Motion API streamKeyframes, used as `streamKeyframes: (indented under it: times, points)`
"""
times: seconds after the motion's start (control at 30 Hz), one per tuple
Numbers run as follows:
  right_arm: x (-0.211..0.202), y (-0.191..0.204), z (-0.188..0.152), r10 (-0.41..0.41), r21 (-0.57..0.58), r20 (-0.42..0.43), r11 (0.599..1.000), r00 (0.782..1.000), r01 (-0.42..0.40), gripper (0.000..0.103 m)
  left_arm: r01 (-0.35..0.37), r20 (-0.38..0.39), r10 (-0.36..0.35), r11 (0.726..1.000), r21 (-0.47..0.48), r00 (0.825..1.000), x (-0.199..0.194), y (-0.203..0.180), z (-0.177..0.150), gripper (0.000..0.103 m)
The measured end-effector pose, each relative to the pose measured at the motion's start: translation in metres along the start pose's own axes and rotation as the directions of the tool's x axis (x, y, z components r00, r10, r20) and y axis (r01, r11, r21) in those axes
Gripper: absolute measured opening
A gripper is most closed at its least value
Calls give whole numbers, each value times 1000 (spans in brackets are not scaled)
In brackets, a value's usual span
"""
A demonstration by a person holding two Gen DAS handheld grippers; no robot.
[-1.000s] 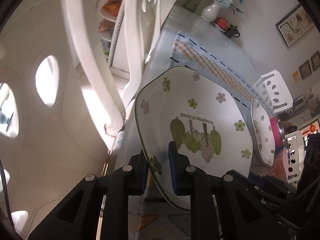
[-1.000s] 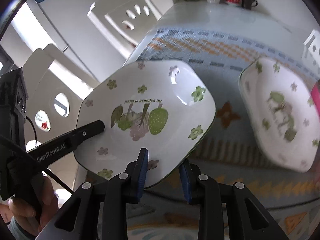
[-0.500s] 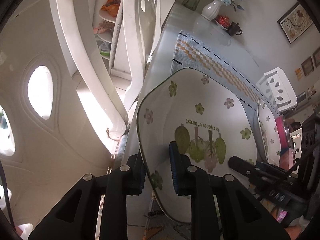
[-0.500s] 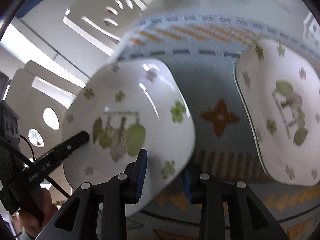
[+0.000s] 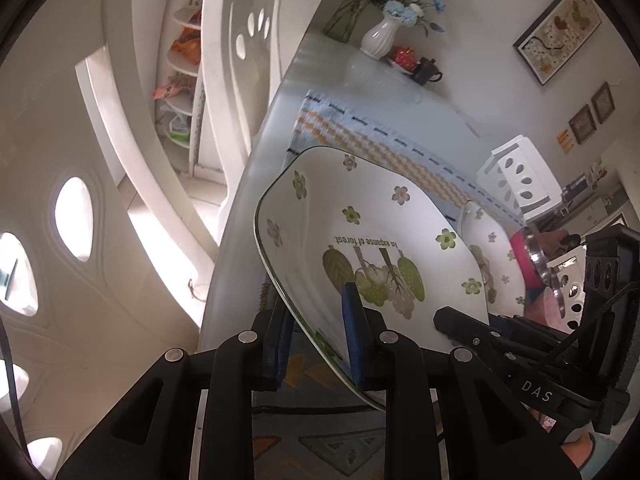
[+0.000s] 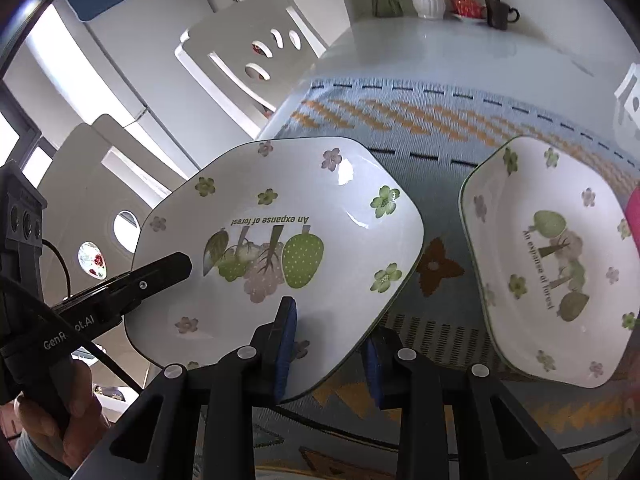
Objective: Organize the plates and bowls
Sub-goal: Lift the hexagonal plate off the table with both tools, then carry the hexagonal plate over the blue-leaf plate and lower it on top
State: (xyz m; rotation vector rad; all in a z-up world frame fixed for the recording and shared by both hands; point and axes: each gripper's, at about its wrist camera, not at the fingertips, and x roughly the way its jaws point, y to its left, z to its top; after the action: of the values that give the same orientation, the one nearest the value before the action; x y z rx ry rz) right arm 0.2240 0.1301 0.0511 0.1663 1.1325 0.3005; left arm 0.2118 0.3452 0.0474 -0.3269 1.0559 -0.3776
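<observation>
The square floral plate has been lifted and carried toward the second plate, which lies flat on the woven mat at three o'clock. The lifted plate is held tilted above the counter. Its left rim is straddled by the left gripper, whose jaws have just been opening, while its near rim sits between the right gripper pads, just eased closer.
</observation>
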Motion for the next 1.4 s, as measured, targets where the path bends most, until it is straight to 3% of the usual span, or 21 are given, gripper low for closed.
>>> streamKeyframes:
  times: [0.27, 0.6, 0.93, 1.13, 1.4]
  points:
    - [-50, 8, -7, 14, -10, 79, 1000, 997, -14, 29, 25, 91, -28, 999, 34, 995, -47, -25, -4, 20]
    - [-132, 12, -67, 24, -17, 161, 1000, 987, -21, 29, 33, 164, -45, 997, 75, 985, -108, -67, -47, 20]
    - [-176, -5, -151, -11, 18, 120, 1000, 993, 9, 29, 42, 95, -48, 997, 67, 994, -119, -97, -124, 20]
    - [-174, -17, -193, 16, 73, 64, 997, 998, -20, 29, 26, 46, -28, 999, 39, 999, -118, -103, -161, 20]
    - [-154, -25, -219, 2, 87, -10, 996, 1000, -1, 29, 2, -18, -2, 1000, 25, 1000, -98, -102, -192, 20]
